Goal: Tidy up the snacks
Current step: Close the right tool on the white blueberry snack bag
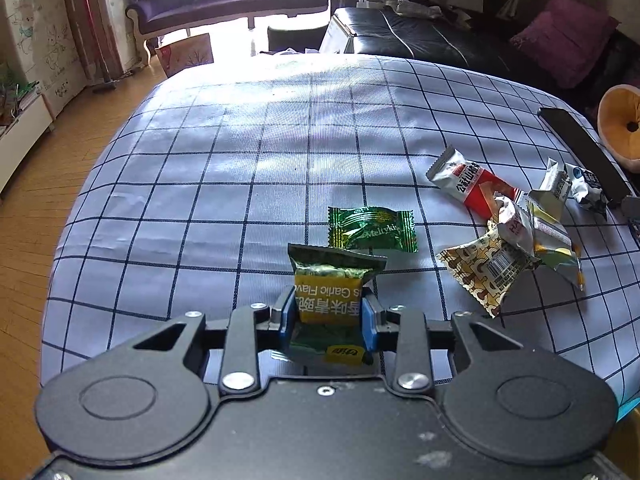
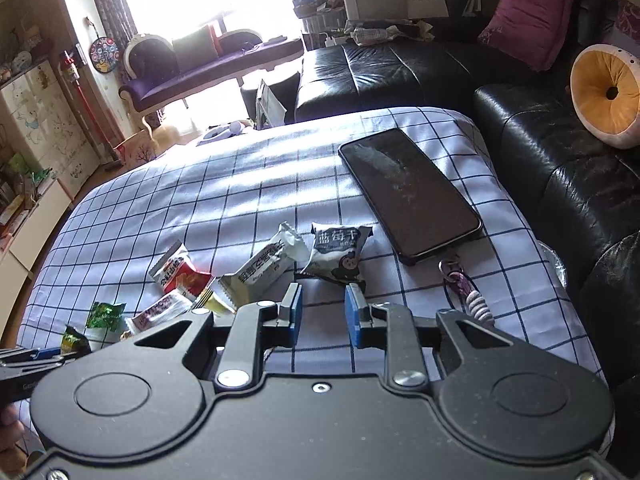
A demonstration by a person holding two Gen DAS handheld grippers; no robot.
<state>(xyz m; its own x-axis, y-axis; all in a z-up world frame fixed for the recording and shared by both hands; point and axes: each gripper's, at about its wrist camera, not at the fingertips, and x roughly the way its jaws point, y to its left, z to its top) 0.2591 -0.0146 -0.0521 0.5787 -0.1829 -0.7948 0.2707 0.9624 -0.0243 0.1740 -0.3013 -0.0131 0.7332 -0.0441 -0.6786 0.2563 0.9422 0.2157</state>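
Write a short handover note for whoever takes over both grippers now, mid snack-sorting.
Left gripper: shut on the green-yellow garlic packet, held above the checked cloth.
Right gripper: jaws open, empty, near the blueberry packet.
Done: green candy lies apart.
Left: pile of packets beside the phone unsorted.

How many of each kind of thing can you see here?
Crinkly foil snack packets: 8, one gripped in the left tool
Flat black phone: 1
Pink beaded strap charm: 1
Total: 10
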